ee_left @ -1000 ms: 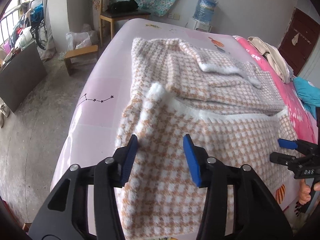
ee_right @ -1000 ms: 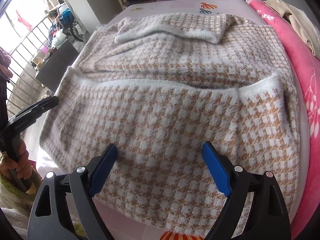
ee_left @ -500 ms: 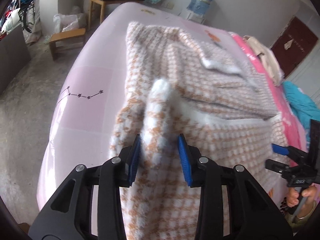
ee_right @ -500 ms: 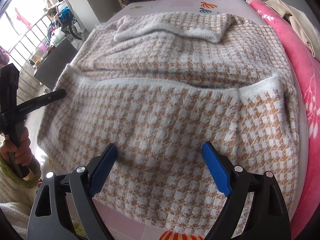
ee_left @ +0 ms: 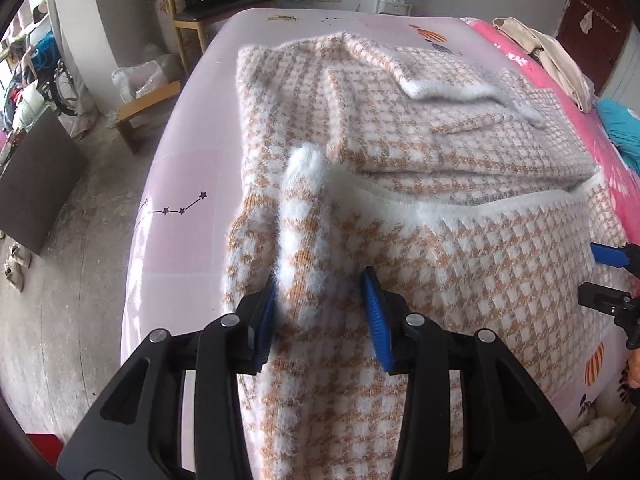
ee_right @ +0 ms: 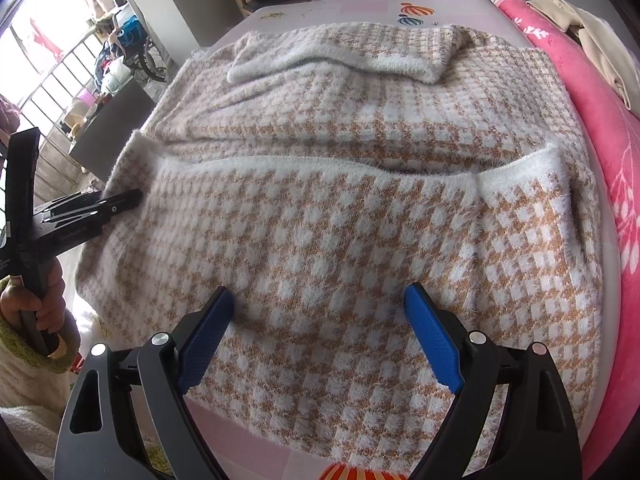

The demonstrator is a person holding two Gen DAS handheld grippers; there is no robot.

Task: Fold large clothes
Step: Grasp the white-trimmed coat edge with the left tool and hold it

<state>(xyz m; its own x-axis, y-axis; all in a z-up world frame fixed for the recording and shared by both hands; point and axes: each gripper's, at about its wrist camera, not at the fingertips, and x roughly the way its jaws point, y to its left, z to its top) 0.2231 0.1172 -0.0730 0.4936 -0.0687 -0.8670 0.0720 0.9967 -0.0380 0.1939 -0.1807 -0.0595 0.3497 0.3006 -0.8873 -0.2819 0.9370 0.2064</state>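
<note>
The fluffy houndstooth sweater (ee_right: 340,208) lies on the pink-sheeted bed (ee_left: 172,184), its near hem already folded up over the body and a sleeve folded across the far part; more folds remain. The left claw (ee_left: 320,312), whose jaws have just been reopening, straddles a raised ridge of knit at the sweater's left edge. The right claw (ee_right: 320,340) hovers wide open, holding nothing.

Left tool (ee_left: 320,312) jaws just opening slightly; right tool (ee_right: 318,344) seemingly wide.
</note>
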